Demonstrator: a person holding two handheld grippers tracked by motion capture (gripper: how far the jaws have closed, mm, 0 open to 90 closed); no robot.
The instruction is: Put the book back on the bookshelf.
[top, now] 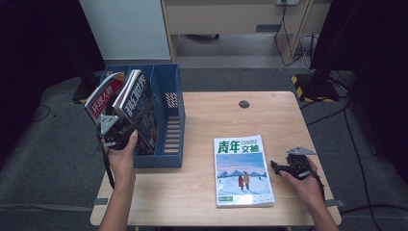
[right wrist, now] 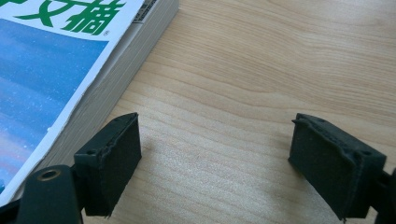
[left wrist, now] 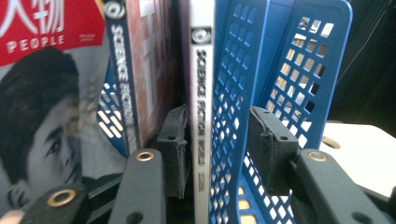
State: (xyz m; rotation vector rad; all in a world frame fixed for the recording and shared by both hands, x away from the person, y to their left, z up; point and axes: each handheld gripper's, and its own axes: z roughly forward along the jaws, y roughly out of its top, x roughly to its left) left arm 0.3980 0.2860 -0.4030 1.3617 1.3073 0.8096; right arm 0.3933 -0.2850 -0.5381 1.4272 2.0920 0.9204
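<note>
Two magazines [top: 120,101] stood filed in the blue rack [top: 171,125]; the left hand-held gripper [left wrist: 219,149], jaws spread, straddled one spine and a divider without pinching. One magazine [top: 242,171] remained flat on the bench [top: 202,115], beside the spread, empty right hand-held gripper [right wrist: 233,158].

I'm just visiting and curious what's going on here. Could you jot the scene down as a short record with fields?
Work in hand: magazines going into a blue file rack
Left gripper: jaws apart around the white-spined magazine and a rack divider, not pressing
Red-covered magazine: leaning in the rack
Right gripper: open, over bare table
Green-titled magazine: lying flat, beside the right gripper
</note>
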